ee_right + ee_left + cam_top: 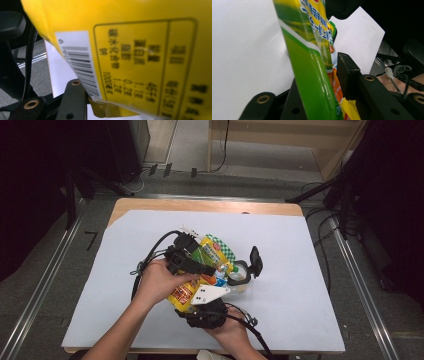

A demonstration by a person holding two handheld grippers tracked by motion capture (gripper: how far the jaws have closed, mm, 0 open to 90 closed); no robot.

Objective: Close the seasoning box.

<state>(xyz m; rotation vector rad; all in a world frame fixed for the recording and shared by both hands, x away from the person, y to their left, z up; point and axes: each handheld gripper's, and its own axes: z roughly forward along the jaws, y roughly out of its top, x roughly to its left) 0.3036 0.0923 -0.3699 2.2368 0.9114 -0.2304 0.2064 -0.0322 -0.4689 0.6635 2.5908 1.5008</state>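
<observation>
A yellow and green snack packet (pixel 207 255) is held up over the white sheet between both hands. From the left, my left gripper (pixel 200 265) comes in with its jaws shut on the packet. In the left gripper view the packet (pixel 312 75) stands edge-on between the jaws of that gripper (pixel 319 75), and the right pad (pixel 347 72) presses on it. My right gripper (pixel 205 295), with its grey plate on top, grips the packet's lower end from the near side. In the right gripper view the packet's yellow back with barcode (pixel 140 50) covers most of the right gripper (pixel 125 100).
A clear jar (pixel 239 274) with an upturned black lid (pixel 256 261) sits just right of the packet. The white sheet (pixel 300 250) covers a wooden table (pixel 200 206). Cables trail from both grippers. A white cup (pixel 212 355) pokes in at the near edge.
</observation>
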